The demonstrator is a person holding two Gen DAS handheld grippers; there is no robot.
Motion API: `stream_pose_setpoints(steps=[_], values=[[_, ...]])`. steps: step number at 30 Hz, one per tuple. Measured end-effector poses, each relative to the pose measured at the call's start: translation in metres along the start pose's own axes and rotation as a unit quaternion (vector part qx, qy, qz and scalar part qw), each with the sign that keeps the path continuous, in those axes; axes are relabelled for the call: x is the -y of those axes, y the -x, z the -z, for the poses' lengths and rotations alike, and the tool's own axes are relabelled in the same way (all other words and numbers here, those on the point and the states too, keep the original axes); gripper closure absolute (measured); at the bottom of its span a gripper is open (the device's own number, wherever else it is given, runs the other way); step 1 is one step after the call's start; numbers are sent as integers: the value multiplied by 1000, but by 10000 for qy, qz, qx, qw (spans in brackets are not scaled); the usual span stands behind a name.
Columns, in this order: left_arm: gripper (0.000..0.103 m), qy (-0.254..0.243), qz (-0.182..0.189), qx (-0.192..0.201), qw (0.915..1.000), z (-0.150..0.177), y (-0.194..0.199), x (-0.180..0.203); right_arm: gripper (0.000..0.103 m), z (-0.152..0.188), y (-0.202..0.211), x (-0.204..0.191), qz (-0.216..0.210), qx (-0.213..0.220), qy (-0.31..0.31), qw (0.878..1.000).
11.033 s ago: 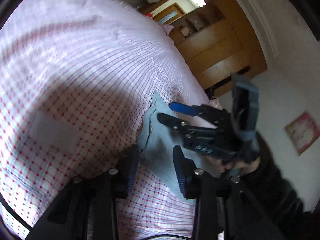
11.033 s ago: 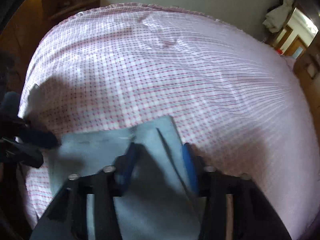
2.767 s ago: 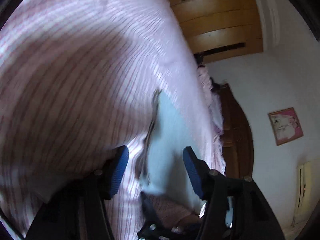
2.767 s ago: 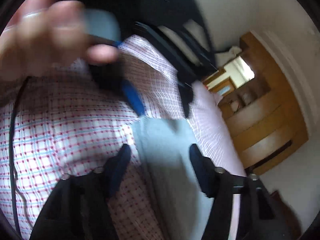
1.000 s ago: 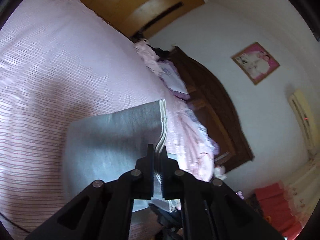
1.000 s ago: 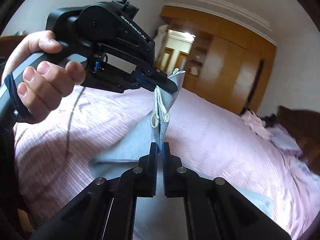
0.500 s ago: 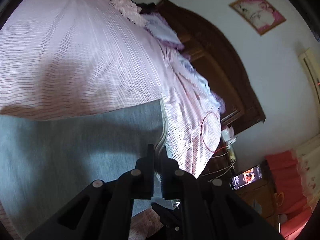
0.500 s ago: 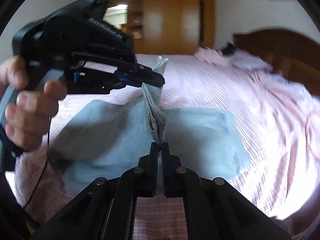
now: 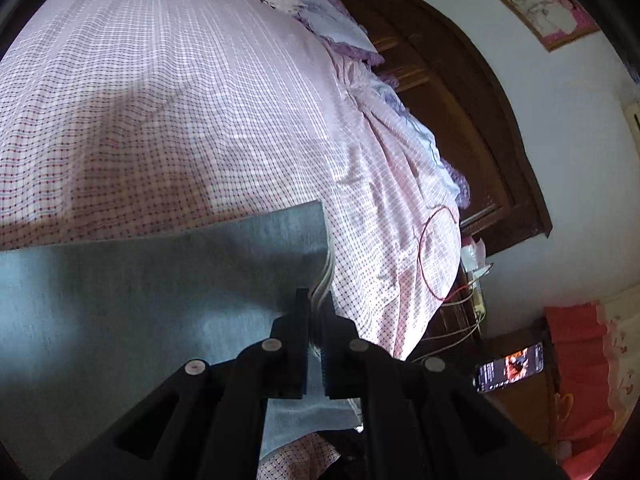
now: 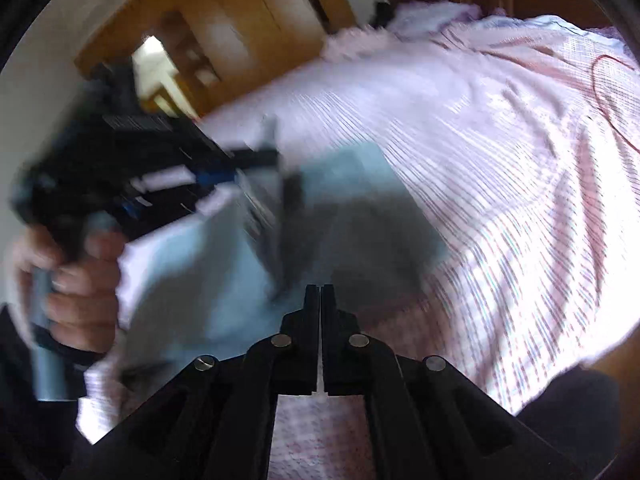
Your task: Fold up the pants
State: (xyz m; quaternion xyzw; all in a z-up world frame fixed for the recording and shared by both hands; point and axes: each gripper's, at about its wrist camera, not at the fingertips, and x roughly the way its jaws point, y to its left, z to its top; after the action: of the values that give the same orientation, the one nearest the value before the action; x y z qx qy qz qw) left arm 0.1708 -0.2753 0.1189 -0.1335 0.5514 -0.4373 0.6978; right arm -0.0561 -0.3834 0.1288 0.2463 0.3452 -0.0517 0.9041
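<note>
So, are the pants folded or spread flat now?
Folded: at the left claw the pants show several stacked edges pinched together.

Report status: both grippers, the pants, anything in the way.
Left gripper shut on pants edge. Right gripper shut, frame too blurred to confirm cloth in it. Pants partly lifted over checked bedsheet. Nothing blocking the fold.

No legible text in either view

The white marking on the left claw (image 10: pixel 276 160) body is smeared by motion blur; the lit phone (image 9: pixel 510 366) screen and the framed pink picture (image 9: pixel 554 6) on the wall show only imagery, too small to read
</note>
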Motion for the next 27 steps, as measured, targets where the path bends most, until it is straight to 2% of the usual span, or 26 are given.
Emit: stream_pose_setpoints(steps=[1,3,5,7,8,10,11,13,16,20,24,27], values=[[99,-11,-18,-7,10000,1,-1,1,92,2,5,0,-287,124,25,9995],[99,30,-11,-36,10000,2,-3,2,58,6,11,0,-457,292,65,9985],[99,28,-25,-56,10000,2,-2,3,51,9,10,-3,-378,341,187,9985],[99,-2,-3,-89,10000,3,-2,5,51,10,6,-9,-336,372,328,9982],[99,-38,2,-116,9999,3,-2,7,53,9,3,-9,-362,402,354,9979],[99,-92,-2,-167,9998,5,-4,11,80,1,-3,-10,-559,507,349,9965],[99,-114,10,-205,9997,6,-6,13,102,0,-5,-10,-556,494,338,9967],[99,-113,26,-284,9995,6,-10,16,103,2,-6,-6,-400,452,242,9979],[99,-212,-136,-466,9986,3,-24,22,103,4,-4,3,-110,432,12,9990],[99,-420,-375,-668,9962,0,-49,32,103,6,-13,21,49,150,-461,9988],[99,-386,-518,-782,9948,-1,-71,31,103,4,-17,34,-58,80,-797,9968],[98,-240,-447,-808,9954,-8,-78,29,103,5,-14,34,-36,196,-815,9965]])
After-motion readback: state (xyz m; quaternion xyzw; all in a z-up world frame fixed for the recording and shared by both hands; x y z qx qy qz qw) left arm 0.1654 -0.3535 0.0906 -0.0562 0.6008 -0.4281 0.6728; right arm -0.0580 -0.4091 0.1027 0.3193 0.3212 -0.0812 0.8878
